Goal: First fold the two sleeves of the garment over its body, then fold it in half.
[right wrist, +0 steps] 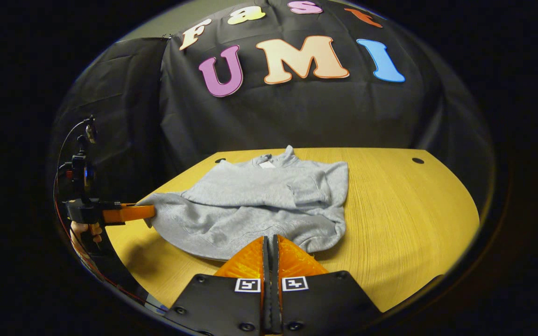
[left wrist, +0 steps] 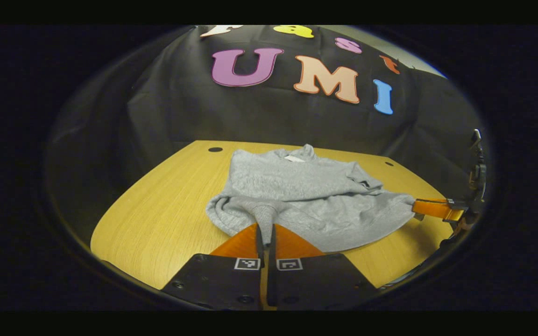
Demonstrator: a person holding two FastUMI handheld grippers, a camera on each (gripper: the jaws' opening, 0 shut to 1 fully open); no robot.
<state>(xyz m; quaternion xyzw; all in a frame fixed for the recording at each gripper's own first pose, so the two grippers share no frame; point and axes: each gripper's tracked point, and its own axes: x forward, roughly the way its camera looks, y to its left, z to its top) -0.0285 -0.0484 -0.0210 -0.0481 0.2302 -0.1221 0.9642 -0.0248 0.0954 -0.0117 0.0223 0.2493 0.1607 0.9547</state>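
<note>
While both grippers grip its near hem, the grey garment [left wrist: 297,196] lies on the yellow wooden table [left wrist: 157,219], spread ahead of the fingers with its collar at the far side towards the black cloth wall [left wrist: 259,116]. Its sleeves are already folded over the body: in the right gripper view one cuff end [right wrist: 308,189] lies across the chest, beyond and slightly right of the fingertips. A small white tag [left wrist: 294,158] shows inside the collar. The fabric is soft and rumpled, with a thick roll of cloth bunched just left of the left gripper [left wrist: 265,233]. That gripper's fingers are pressed close together with a tongue of the hem caught between their tips, the cloth rising a little where it is pinched. The right gripper [right wrist: 271,242] likewise has its fingers drawn together at the hem edge directly in front of them, though the fold of cloth between the tips is thin and hard to make out. In the left gripper view the other gripper reaches in from far right, touching the hem corner; in the right gripper view the other gripper comes in from far left, a hand [right wrist: 84,231] partly visible beneath it. Dark round holes [right wrist: 417,160] mark the table's far corners. The table's near edge is cut off behind the gripper bodies.
</note>
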